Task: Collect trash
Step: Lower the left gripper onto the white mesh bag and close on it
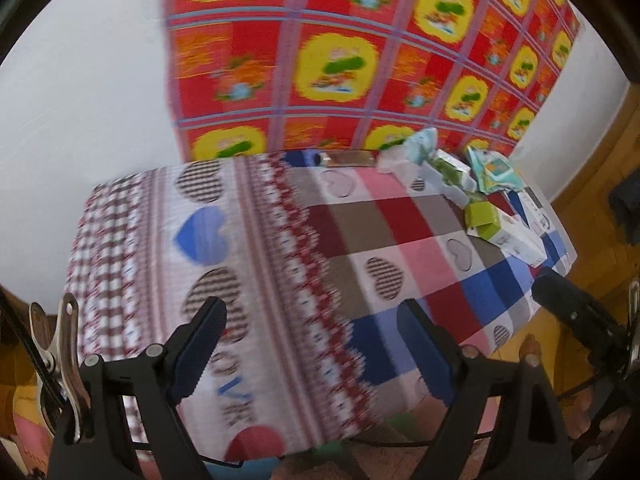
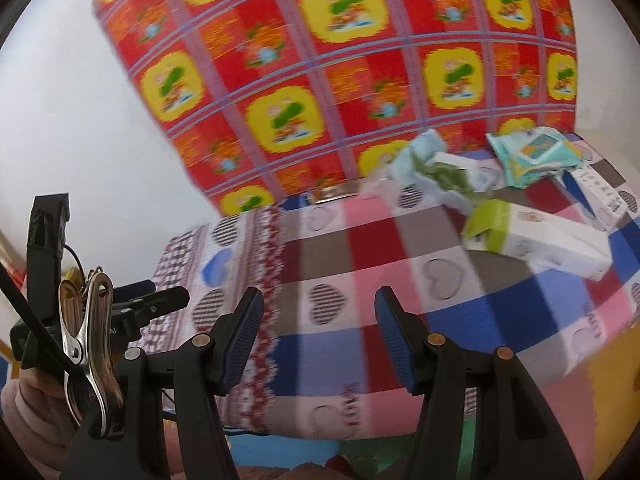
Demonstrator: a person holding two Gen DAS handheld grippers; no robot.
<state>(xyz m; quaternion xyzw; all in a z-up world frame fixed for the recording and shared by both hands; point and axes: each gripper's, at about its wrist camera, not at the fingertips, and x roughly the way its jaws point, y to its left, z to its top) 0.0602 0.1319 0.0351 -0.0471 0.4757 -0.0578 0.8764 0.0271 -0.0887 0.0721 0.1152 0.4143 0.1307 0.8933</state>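
The trash lies in a heap at the far right of a table covered with a patchwork heart cloth [image 1: 248, 248]. In it are a green and white carton [image 1: 500, 228] [image 2: 532, 240], a teal wrapper pack [image 1: 492, 172] [image 2: 536, 156], a crushed green and white carton [image 1: 448, 172] [image 2: 448, 176] and a white box [image 2: 596, 192]. My left gripper [image 1: 314, 344] hangs open over the near left part of the cloth with nothing between its fingers. My right gripper [image 2: 320, 332] is open too, above the near middle, well short of the heap. Both views are motion-blurred.
A red and yellow patterned cloth [image 1: 320, 60] [image 2: 320, 80] hangs on the white wall behind the table. A flat shiny object [image 1: 348, 158] [image 2: 336, 192] lies at the table's far edge. Wooden floor [image 1: 592, 184] shows to the right. A metal clip [image 2: 88, 340] hangs on the tool beside my right gripper.
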